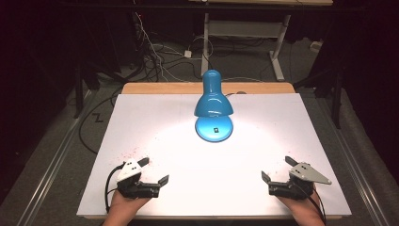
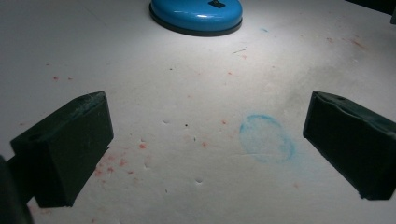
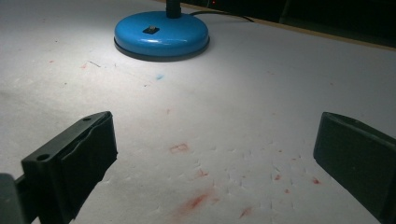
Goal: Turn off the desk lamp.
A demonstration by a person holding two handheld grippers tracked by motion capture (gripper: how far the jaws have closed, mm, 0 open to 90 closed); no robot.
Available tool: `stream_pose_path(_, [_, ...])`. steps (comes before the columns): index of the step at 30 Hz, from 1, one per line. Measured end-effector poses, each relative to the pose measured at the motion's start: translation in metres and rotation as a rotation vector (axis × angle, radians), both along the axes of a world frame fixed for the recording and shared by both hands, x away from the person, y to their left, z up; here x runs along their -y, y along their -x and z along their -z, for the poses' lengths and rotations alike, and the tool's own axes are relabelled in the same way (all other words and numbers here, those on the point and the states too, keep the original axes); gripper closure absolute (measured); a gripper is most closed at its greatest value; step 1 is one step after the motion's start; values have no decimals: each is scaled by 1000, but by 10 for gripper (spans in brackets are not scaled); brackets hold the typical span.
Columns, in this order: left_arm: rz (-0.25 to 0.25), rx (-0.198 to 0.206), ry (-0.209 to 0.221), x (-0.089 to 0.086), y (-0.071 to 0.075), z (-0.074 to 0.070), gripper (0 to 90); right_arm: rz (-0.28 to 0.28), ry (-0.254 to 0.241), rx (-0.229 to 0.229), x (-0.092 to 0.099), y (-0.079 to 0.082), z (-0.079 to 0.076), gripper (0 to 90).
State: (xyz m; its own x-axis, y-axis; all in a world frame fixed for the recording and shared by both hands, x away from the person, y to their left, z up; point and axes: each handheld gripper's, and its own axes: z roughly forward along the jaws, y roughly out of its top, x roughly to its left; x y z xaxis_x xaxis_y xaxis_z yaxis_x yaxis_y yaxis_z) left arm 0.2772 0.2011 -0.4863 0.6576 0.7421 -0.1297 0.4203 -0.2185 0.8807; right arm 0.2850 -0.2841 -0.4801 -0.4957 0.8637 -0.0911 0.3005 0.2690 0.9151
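High view, lamp: a blue desk lamp (image 1: 214,101) stands on the white board (image 1: 155,127) near the middle of its far edge; the shade tilts toward the near edge and throws a bright pool of light over the round base and the board's middle
High view, left gripper: the left gripper (image 1: 153,170) sits at the near left corner of the board, held by a hand (image 1: 124,203) that comes over the near edge; its jaws are spread apart with nothing between them; a black cable loops from it on the side of the left edge
High view, right gripper: the right gripper (image 1: 278,168) sits at the near right corner, well apart from the lamp; its jaws are spread wide, released, gripping nothing; a grey three-cornered plate rides on top
Left gripper view: both black jaws rise from the bottom, wide apart, over bare board; a faint blue ring stain (image 2: 267,138) and small red specks lie between them; the lamp's base (image 2: 196,15) is far ahead at the top
Right gripper view: both jaws stand wide apart, empty; red smears (image 3: 196,201) mark the board between them; the blue base (image 3: 161,35) with its small switch stands ahead, toward the far edge, apart from the jaws
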Motion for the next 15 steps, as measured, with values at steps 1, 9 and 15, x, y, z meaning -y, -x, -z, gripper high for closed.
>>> stream_pose_path(1, [2,-1,-3,0,-1,0,10,0,0,0,0,0,0,3])
stream_pose_path(9, [-5,-19,10,-4,-3,3,10,-1,0,7,-1,0,-1,4])
stream_pose_path(15, [-15,-5,23,-8,-2,1,12,-2,2,7,-3,0,0,3])
